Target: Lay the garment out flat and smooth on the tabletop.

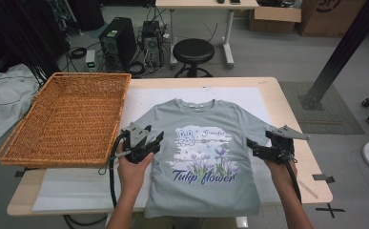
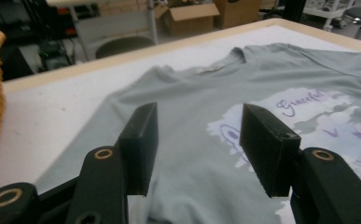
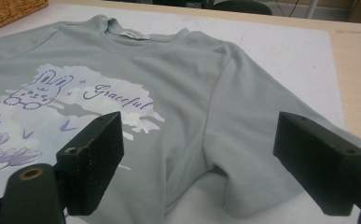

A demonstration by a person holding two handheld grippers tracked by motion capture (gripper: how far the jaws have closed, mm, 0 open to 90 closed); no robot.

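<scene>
A grey-green T-shirt [image 1: 206,119] with a bunny and "Tulip flower" print lies flat, front up, on a white mat [image 1: 139,95], collar toward the far side. My left gripper [image 1: 156,139] sits at the shirt's left edge, by the sleeve. In the left gripper view its jaws [image 2: 197,121] stand apart just above the cloth [image 2: 197,84], nothing pinched. My right gripper [image 1: 254,147] hovers at the shirt's right side. In the right gripper view its jaws [image 3: 197,135] are wide apart over the right sleeve [image 3: 257,154], which lies loose and slightly rumpled.
A large wicker basket [image 1: 67,114] stands on the table's left part, beside the shirt. The wooden table edge [image 1: 296,162] runs close to my right gripper. Behind the table are a black stool [image 1: 193,50], computer towers and cardboard boxes.
</scene>
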